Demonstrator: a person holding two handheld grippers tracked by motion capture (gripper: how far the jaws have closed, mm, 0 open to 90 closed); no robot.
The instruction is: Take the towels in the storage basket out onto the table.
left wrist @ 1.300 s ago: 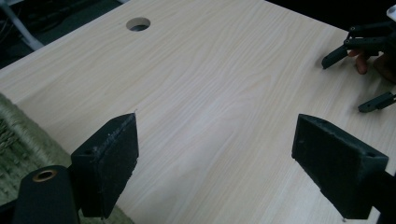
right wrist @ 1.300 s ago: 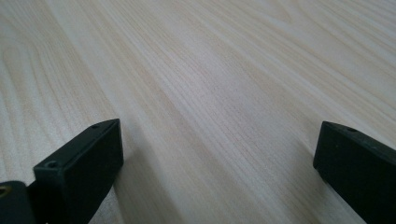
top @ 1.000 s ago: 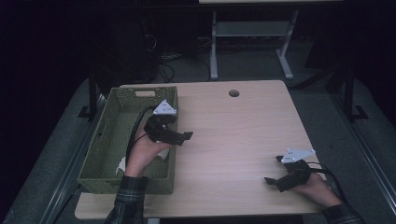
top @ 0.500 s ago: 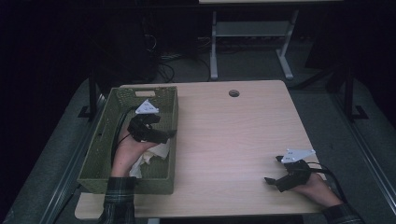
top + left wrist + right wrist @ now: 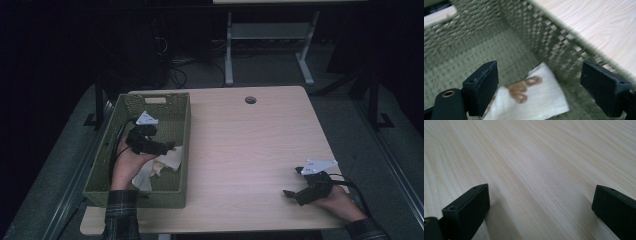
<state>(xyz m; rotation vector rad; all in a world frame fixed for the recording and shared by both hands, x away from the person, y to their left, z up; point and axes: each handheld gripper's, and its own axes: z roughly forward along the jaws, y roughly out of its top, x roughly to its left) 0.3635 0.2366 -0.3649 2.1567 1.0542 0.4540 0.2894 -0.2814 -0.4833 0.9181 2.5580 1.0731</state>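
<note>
Left gripper (image 5: 170, 146) now down inside basket (image 5: 180, 107), moved in from over the table (image 5: 260, 145); jaws wide, hovering above cloth (image 5: 529, 100) on basket floor, likely about to grasp. Right gripper (image 5: 288, 193) open, resting on table.

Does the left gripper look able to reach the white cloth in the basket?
Probably yes: the left gripper is inside the green basket, jaws open, with the white cloth just below and nothing between them.
</note>
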